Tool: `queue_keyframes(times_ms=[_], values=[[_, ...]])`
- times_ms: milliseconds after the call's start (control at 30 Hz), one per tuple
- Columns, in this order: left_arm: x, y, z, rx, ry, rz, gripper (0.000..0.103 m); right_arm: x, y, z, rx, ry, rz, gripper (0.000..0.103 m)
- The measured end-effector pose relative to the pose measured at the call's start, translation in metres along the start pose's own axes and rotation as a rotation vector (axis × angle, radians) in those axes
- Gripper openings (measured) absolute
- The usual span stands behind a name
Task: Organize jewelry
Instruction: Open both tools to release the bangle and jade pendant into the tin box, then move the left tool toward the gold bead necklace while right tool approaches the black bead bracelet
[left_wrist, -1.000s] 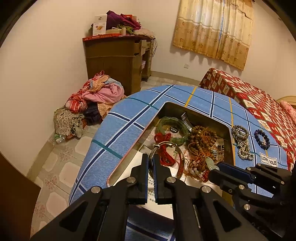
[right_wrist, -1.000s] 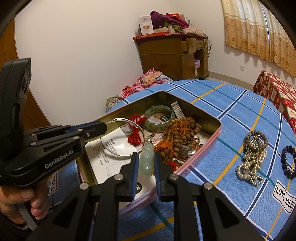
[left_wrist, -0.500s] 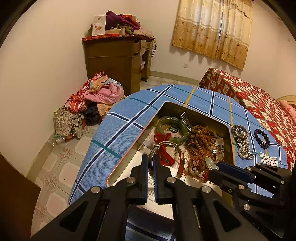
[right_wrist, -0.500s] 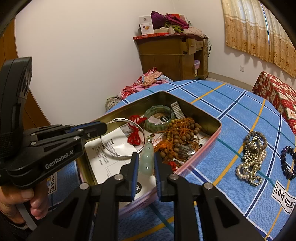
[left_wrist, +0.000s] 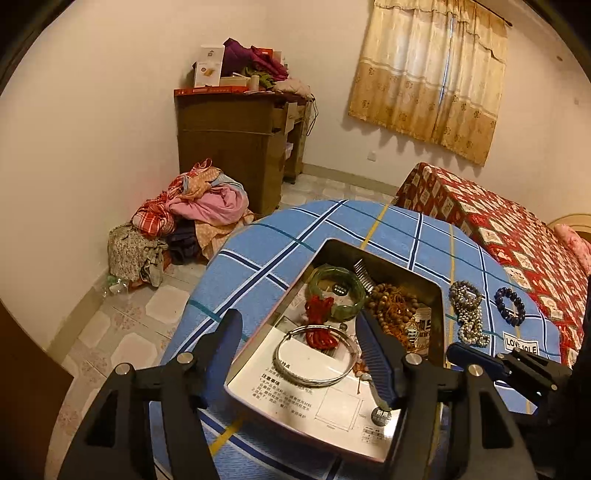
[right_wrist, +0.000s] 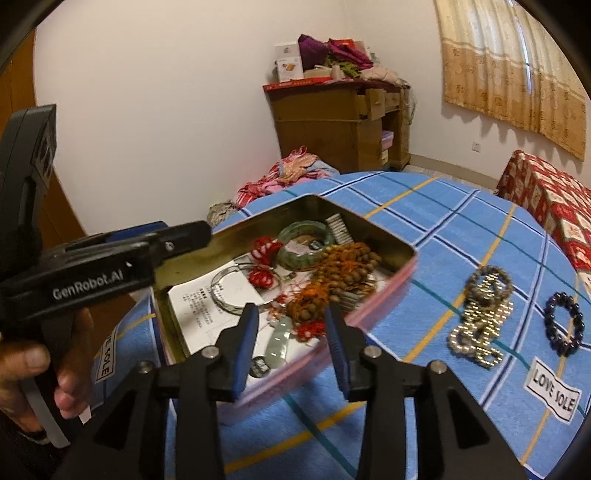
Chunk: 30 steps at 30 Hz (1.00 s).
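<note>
Opening both tools just now: left tool apart over silver bangle at tin 7 o'clock, nothing clamped; right tool apart above jade pendant. Rigid, slick, light; pinching across rim.

Blue plaid-covered table carries open metal tin ahead of right gripper, pearl bead strands and dark bead bracelet to its right, "LOVE SOLE" label nearest.
</note>
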<state>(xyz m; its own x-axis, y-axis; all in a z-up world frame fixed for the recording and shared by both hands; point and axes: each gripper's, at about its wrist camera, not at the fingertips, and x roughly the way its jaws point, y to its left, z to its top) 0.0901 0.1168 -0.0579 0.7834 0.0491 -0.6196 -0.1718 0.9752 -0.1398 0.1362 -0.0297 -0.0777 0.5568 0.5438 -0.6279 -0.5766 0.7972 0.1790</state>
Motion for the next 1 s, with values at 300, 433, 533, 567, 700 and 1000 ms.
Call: queue_keyframes(times_ms=[300, 433, 533, 567, 700, 1000], values=[[0.004, -0.051, 0.01, 0.085, -0.001, -0.05, 0.064, -0.015, -0.044, -0.01, 0.086, 0.0, -0.063, 0.04], [0.011, -0.088, 0.017, 0.144, 0.005, -0.093, 0.064, -0.029, -0.081, -0.018, 0.14, -0.004, -0.144, 0.04], [0.016, -0.117, 0.016, 0.187, 0.007, -0.127, 0.064, -0.041, -0.121, -0.023, 0.222, -0.003, -0.219, 0.04], [0.017, -0.125, 0.015, 0.2, 0.01, -0.137, 0.064, -0.045, -0.133, -0.024, 0.249, -0.005, -0.244, 0.04], [0.028, -0.155, 0.007, 0.255, 0.028, -0.165, 0.064, -0.059, -0.168, -0.026, 0.322, -0.018, -0.321, 0.04], [0.062, -0.18, 0.002, 0.273, 0.107, -0.182, 0.064, -0.066, -0.207, -0.031, 0.406, -0.022, -0.399, 0.04]])
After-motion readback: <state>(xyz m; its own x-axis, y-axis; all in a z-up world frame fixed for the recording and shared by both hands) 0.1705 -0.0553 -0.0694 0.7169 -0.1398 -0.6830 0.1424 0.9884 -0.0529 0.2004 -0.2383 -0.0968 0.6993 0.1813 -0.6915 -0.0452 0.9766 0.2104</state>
